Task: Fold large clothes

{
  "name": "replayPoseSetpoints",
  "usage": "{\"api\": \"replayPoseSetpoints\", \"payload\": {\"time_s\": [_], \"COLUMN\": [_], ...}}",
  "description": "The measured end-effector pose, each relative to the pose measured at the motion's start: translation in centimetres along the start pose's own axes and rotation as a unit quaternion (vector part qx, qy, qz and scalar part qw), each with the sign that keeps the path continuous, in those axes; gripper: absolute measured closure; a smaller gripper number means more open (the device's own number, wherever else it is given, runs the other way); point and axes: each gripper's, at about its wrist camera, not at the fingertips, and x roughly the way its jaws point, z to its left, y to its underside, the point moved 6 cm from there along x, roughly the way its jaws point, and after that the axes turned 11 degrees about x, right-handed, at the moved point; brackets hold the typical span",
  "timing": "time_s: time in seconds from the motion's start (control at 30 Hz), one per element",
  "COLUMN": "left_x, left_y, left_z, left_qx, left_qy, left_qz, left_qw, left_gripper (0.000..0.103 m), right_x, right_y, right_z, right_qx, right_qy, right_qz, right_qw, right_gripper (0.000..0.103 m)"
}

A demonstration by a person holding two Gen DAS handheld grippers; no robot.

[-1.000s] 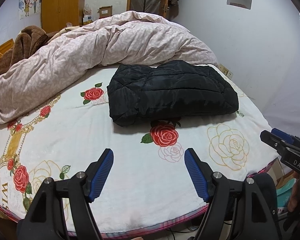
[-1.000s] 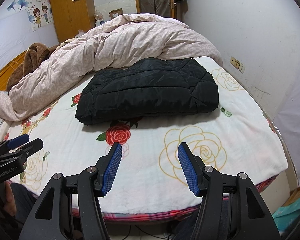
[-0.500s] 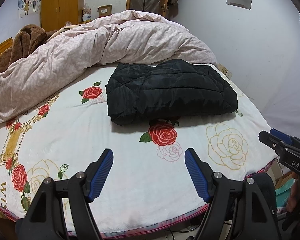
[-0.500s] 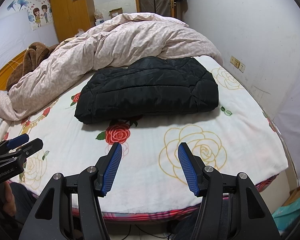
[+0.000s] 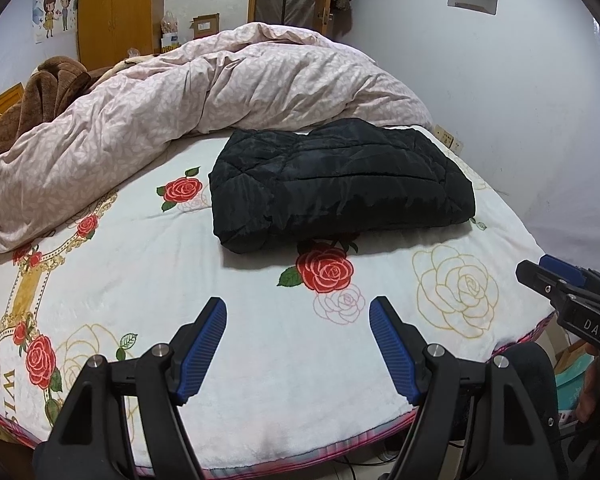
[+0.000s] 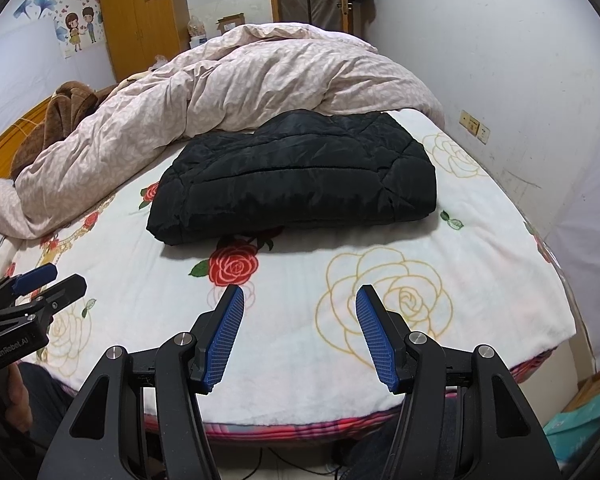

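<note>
- Looking from your left: one brown blanket is heaped at the bed's far left corner, beside one pink quilt bunched along the back.
- You have one black padded jacket, folded into a thick rectangle, lying mid-bed on the rose-print sheet, its back edge against the quilt.
- Your two grippers hover over the near edge, well apart from the jacket: left gripper and right gripper both spread wide, each holding nothing.
</note>
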Motion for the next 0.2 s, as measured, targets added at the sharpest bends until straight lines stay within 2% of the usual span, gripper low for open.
{"api": "replayPoseSetpoints", "payload": {"time_s": [0.2], "left_x": [0.13], "left_y": [0.14], "left_z": [0.45], "left_qx": [-0.007], "left_qy": [0.011], "left_qz": [0.003], "left_qw": [0.9999], "left_gripper": [0.027], "right_x": [-0.03], "right_y": [0.12], "right_z": [-0.08], "right_qx": [0.0], "right_qy": [-0.001], "right_qz": [-0.001], "right_qw": [1.0], "right_gripper": [0.044]}}
